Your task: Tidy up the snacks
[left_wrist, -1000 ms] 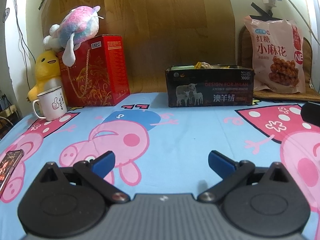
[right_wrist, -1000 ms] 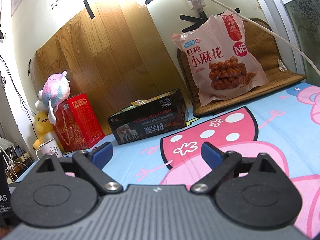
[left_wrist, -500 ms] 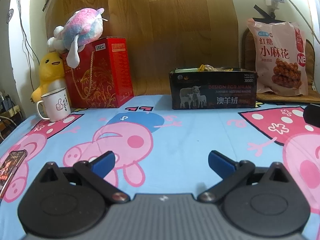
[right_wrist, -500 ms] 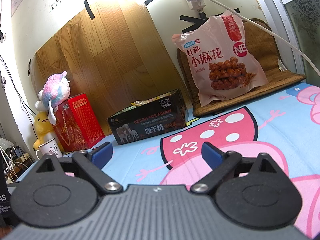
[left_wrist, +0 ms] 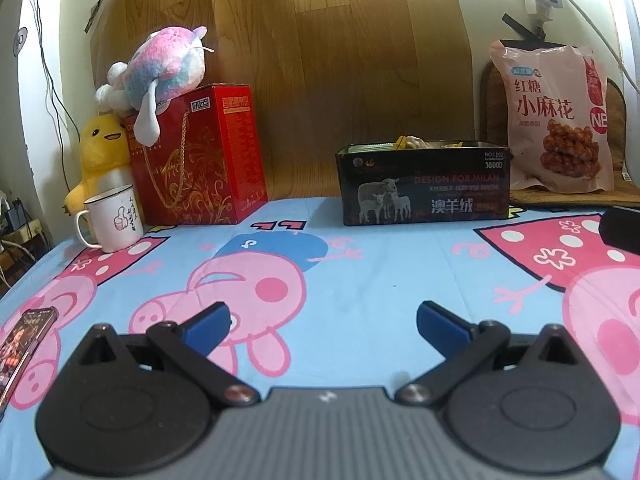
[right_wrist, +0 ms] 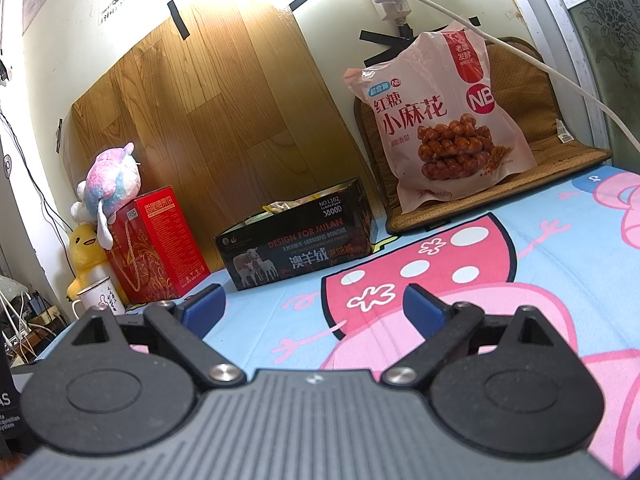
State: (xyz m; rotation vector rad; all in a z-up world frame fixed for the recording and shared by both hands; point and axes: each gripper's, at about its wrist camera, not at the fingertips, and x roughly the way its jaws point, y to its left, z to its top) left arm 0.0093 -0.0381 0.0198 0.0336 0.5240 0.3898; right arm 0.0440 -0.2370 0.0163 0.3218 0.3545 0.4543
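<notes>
Left gripper [left_wrist: 322, 320]: jaws spread wide, nothing held between the blue fingers [left_wrist: 208, 326]; it is poised low over the cartoon-pig sheet [left_wrist: 360, 280].
Right gripper [right_wrist: 312, 306]: jaws likewise spread wide and empty, tilted, low over the same sheet.

Black box [left_wrist: 424, 184], open-topped with snack packets showing above its rim, is seen straight ahead of the left gripper, slightly right, well apart. From the right gripper it is ahead and a little left.

Pink snack bag [left_wrist: 554, 120] is propped upright on a brown mat [right_wrist: 520, 184], ahead and far right of the left gripper, ahead-right of the right one; just beside the box, whether touching cannot be told.

Ahead-left of the left gripper: red gift box [left_wrist: 200, 160] with a pastel plush toy [left_wrist: 160, 68] on top, yellow duck plush [left_wrist: 102, 152], white mug [left_wrist: 114, 218]. A phone [left_wrist: 22, 340] is noted on the sheet at near left.
</notes>
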